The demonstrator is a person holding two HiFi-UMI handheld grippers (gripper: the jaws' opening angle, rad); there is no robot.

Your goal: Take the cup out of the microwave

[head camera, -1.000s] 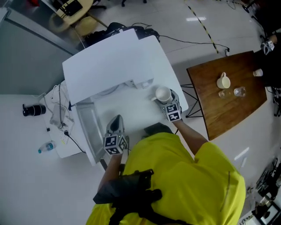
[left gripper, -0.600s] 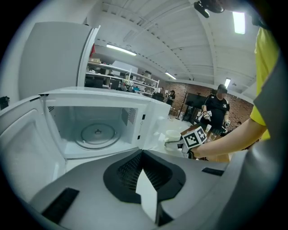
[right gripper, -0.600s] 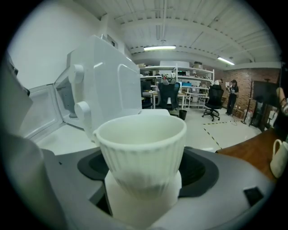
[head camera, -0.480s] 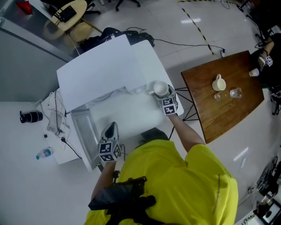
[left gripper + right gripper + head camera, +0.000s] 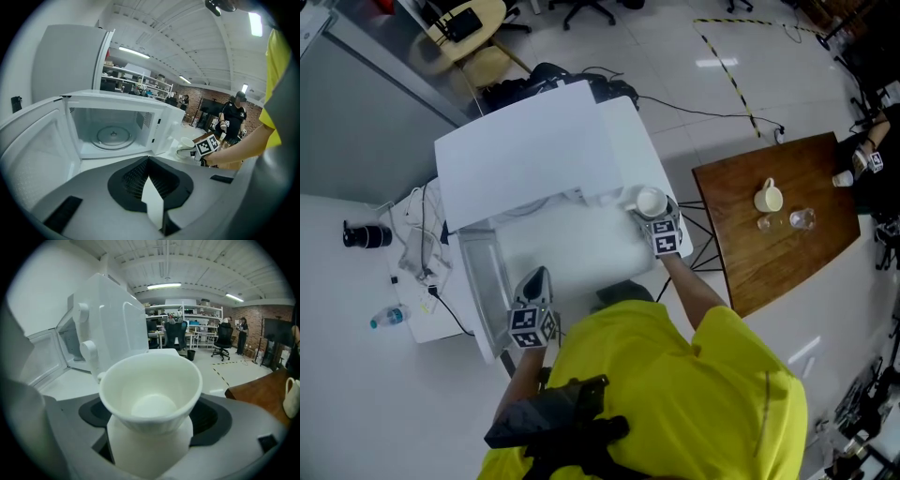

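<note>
The white cup (image 5: 651, 201) stands out on the white table, beside the microwave's (image 5: 525, 159) right front corner. My right gripper (image 5: 653, 212) holds the cup (image 5: 150, 394) between its jaws, which are opening; the black pads still hug its sides. The microwave (image 5: 112, 131) stands with its door (image 5: 33, 145) swung wide to the left and only the glass turntable inside. My left gripper (image 5: 538, 274) hangs shut in front of the oven mouth with nothing in it, its tips (image 5: 149, 159) meeting. From there the cup (image 5: 186, 143) shows at the right.
A brown wooden table (image 5: 778, 244) to the right carries a cream mug (image 5: 767, 197) and a small glass (image 5: 804, 219). On the floor at the left lie a plastic bottle (image 5: 389, 319), a black object (image 5: 367, 234) and cables. Another person stands at the far right.
The right gripper has shifted a little with the cup beside the microwave's right corner. The left gripper has stayed in front of the open door.
</note>
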